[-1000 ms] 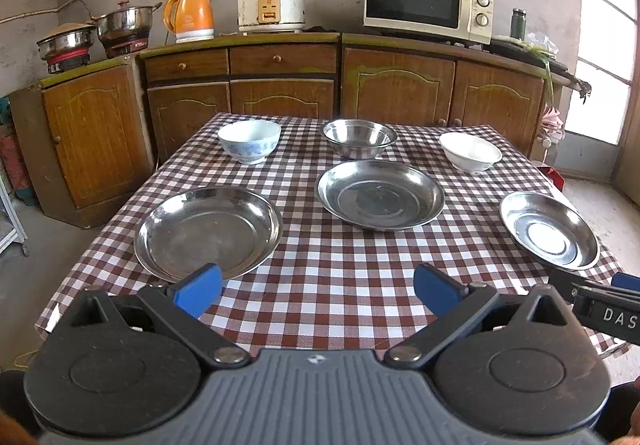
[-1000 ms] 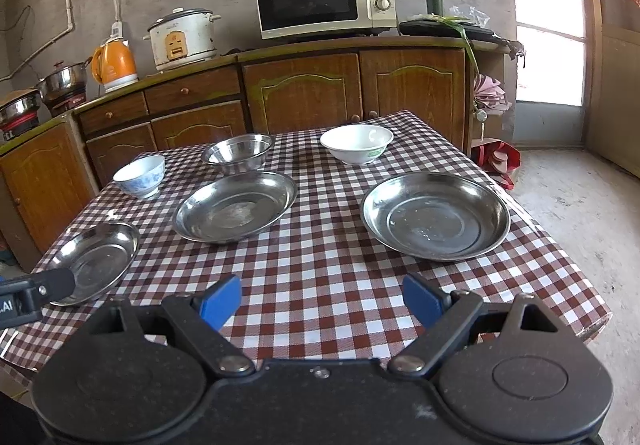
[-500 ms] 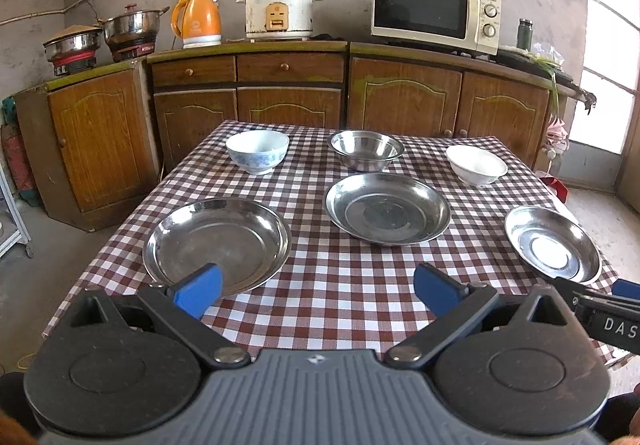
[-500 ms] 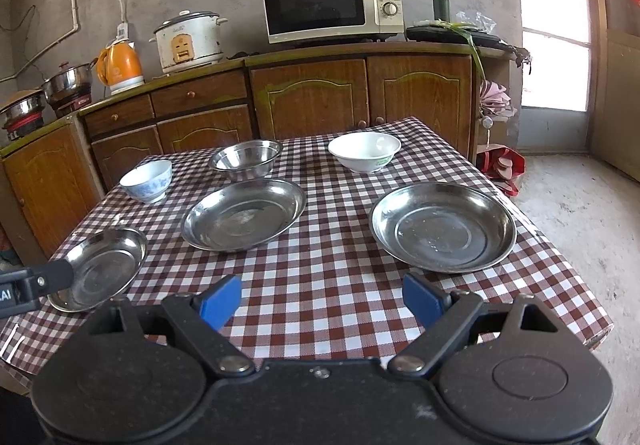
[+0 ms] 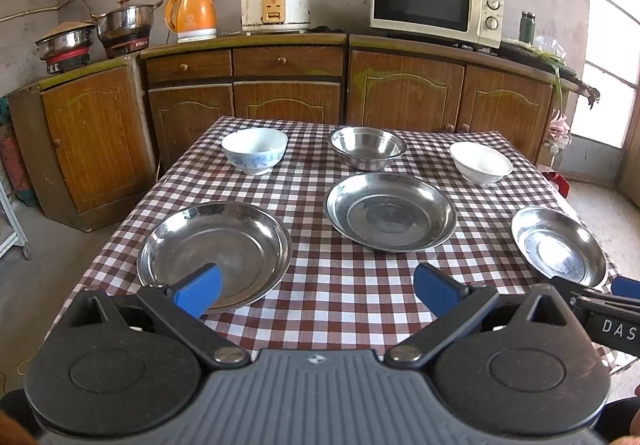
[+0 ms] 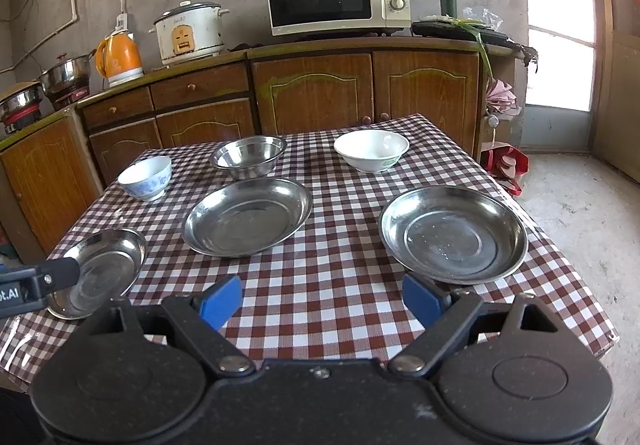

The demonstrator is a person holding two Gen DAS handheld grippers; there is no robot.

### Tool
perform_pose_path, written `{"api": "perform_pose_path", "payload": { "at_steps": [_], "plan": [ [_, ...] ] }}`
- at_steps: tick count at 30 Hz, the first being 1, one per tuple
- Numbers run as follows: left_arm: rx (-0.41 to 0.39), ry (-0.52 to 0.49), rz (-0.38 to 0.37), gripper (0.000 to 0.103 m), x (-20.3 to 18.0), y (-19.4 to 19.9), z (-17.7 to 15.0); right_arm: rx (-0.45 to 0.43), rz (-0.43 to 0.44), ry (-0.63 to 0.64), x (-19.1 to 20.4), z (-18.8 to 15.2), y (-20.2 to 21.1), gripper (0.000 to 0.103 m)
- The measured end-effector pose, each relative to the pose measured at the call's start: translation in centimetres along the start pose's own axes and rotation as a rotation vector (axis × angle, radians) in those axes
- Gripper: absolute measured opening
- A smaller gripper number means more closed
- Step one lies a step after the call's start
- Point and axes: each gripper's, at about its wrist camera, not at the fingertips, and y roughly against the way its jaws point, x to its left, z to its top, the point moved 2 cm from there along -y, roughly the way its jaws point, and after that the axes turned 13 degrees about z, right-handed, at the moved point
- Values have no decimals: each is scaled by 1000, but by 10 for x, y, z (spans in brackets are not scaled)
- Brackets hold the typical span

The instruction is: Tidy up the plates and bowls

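Note:
Three steel plates lie in a row on the checked table (image 5: pixel 308 173): a left plate (image 5: pixel 214 251), a middle plate (image 5: pixel 391 211) and a right plate (image 5: pixel 558 245). Behind them stand a blue-patterned bowl (image 5: pixel 254 151), a steel bowl (image 5: pixel 367 147) and a white bowl (image 5: pixel 481 163). My left gripper (image 5: pixel 317 287) hangs open at the near edge, its left fingertip over the left plate's rim. My right gripper (image 6: pixel 321 301) is open too, just short of the right plate (image 6: pixel 453 233), with the middle plate (image 6: pixel 248 221) ahead to the left. Both hold nothing.
Wooden cabinets (image 5: pixel 288 97) run behind the table, carrying a microwave (image 5: pixel 436 3), a rice cooker (image 5: pixel 276 5), an orange kettle (image 5: pixel 192 15) and pots (image 5: pixel 124 23). Bare floor lies to the right (image 6: pixel 580 213) near a bright doorway. The other gripper's finger (image 6: pixel 40 281) shows at the left edge.
Both views have shifted so the table and dishes sit a little lower in frame, with more wall showing. Dishes have not moved. Both grippers stay open.

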Motion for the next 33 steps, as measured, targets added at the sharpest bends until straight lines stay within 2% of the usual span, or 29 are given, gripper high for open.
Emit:
{"api": "perform_pose_path", "payload": {
  "at_steps": [18, 33],
  "plan": [
    [36, -28, -9, 103, -16, -34, 20, 49, 19, 54, 6, 28, -48, 103],
    [100, -24, 23, 103, -32, -103, 36, 92, 63, 79, -12, 47, -123, 103]
  ]
}}
